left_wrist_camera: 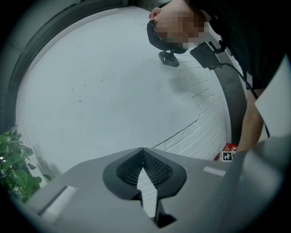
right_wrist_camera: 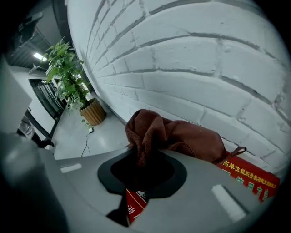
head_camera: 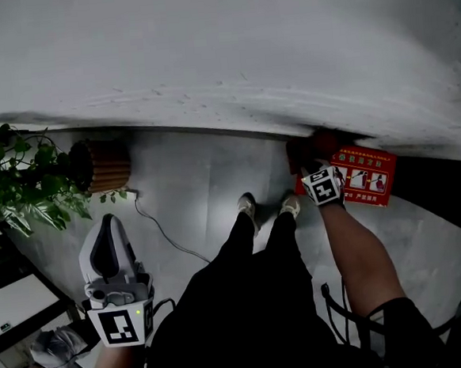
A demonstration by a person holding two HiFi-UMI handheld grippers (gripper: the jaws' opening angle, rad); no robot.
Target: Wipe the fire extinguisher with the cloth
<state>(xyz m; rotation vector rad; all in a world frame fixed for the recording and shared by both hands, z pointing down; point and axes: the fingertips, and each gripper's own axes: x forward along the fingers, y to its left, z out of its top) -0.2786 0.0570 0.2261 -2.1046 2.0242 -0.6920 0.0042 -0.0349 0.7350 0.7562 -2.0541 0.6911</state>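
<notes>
White brick wall (right_wrist_camera: 191, 59) stands just beyond the right gripper (right_wrist_camera: 142, 157), whose jaws clamp the brown cloth (right_wrist_camera: 182, 136) bunched ahead of them.

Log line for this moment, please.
right gripper: shut on cloth | cloth: near red box by wall | left gripper: shut, empty

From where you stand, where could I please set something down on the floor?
Free: grey floor between the slatted wooden plant pot and the shoes, past the thin cable. Crowded: the red extinguisher box, where the right gripper holds the brown-red cloth.
</notes>
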